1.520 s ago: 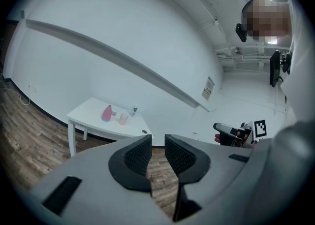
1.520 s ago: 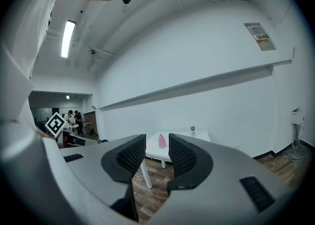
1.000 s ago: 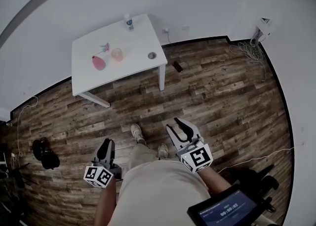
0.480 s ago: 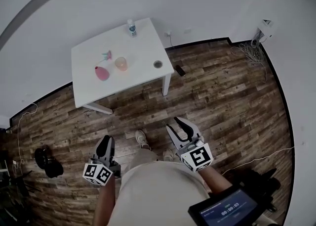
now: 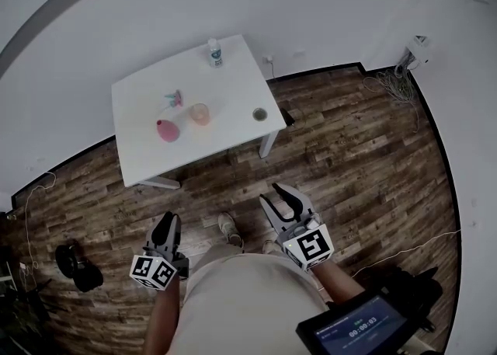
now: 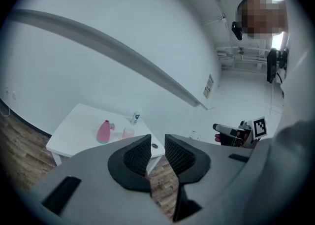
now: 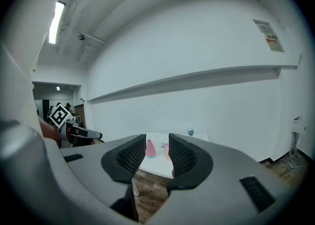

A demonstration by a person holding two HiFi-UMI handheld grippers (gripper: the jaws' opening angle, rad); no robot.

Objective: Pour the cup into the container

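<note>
Left hand-held gripper (image 5: 167, 223): jaws narrowly apart, empty, well short of the counter (image 5: 147, 159).
Right hand-held gripper (image 5: 270, 194): jaws apart, empty.
Cup (image 5: 200, 113): on the counter near the pink container (image 5: 167, 130); contents too small to tell.
Small round thing (image 5: 259, 114): near the counter's edge, unidentifiable.

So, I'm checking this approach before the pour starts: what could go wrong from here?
The cup stands close beside the pink vase, so jaws reaching for it could knock the vase over. The container looks small and sits near the edge of the table; a pour may miss it, or a nudge could push it off.
</note>
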